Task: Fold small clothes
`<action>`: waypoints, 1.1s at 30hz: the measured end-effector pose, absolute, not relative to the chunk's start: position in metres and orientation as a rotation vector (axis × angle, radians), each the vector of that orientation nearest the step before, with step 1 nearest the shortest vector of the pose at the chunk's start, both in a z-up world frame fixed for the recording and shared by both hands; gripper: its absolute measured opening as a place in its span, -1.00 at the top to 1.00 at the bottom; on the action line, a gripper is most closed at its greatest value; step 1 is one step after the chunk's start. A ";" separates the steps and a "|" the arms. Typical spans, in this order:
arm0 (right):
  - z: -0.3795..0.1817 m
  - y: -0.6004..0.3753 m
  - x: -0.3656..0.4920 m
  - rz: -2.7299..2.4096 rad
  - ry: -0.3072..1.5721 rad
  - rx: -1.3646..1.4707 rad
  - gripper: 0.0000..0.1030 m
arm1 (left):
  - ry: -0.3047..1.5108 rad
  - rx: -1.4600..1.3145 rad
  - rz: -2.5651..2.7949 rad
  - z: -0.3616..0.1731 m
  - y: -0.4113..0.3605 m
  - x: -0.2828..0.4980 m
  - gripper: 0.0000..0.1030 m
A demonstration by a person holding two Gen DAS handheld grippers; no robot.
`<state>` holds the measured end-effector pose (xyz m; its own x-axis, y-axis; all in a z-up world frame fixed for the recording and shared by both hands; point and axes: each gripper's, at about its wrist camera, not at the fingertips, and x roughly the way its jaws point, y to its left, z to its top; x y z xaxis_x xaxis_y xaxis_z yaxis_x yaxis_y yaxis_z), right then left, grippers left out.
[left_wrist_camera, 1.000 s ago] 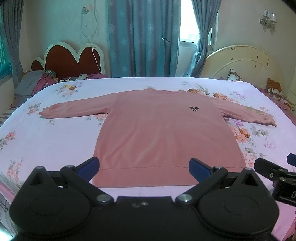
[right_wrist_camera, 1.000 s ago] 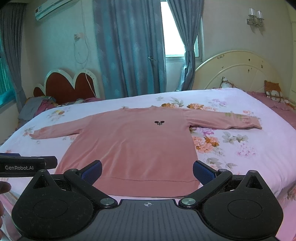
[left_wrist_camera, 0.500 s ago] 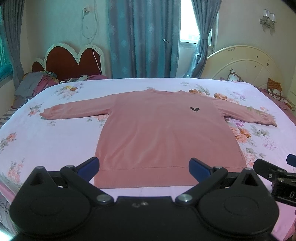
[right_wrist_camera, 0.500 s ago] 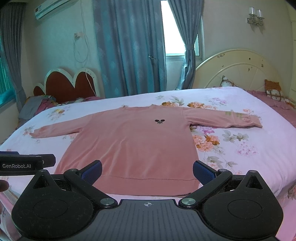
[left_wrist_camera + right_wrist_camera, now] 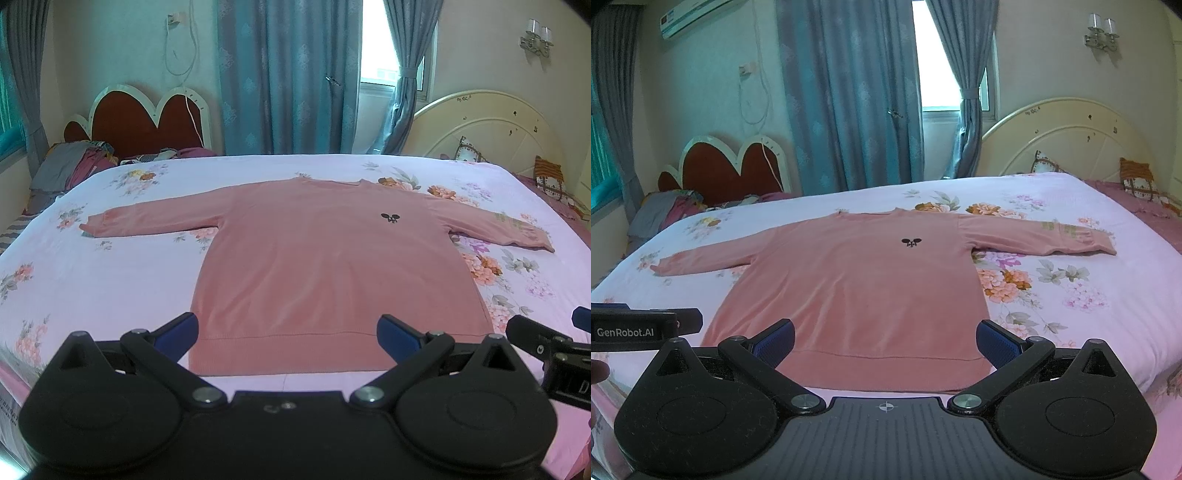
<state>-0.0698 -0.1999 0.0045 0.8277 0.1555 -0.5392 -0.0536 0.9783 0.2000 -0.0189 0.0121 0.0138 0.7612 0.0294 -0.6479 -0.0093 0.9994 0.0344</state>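
Floral bedsheet (image 5: pixel 110 280); clothes heap (image 5: pixel 70 170) at far-left corner; cushion (image 5: pixel 1137 181) at far-right corner; blue curtains (image 5: pixel 849 96) beyond far edge.

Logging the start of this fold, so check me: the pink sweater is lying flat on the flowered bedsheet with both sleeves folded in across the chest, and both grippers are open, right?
Not quite. The pink sweater lies flat on the flowered bedsheet, but its sleeves are spread straight out to the sides, as both wrist views show. The left gripper and right gripper are open.
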 end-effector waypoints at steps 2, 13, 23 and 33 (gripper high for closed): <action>0.005 -0.200 -0.070 0.111 0.587 0.179 -1.00 | 0.705 0.030 0.020 0.013 0.012 -0.019 -0.99; 0.001 -0.199 -0.062 0.095 0.599 0.183 -1.00 | 0.720 0.026 0.021 0.010 0.018 -0.013 -0.99; -0.005 -0.194 -0.054 0.085 0.612 0.176 -1.00 | 0.739 0.031 0.024 0.002 0.023 -0.002 -0.99; -0.015 -0.191 -0.038 0.064 0.639 0.176 -1.00 | 0.769 0.028 0.038 -0.008 0.028 0.019 -0.99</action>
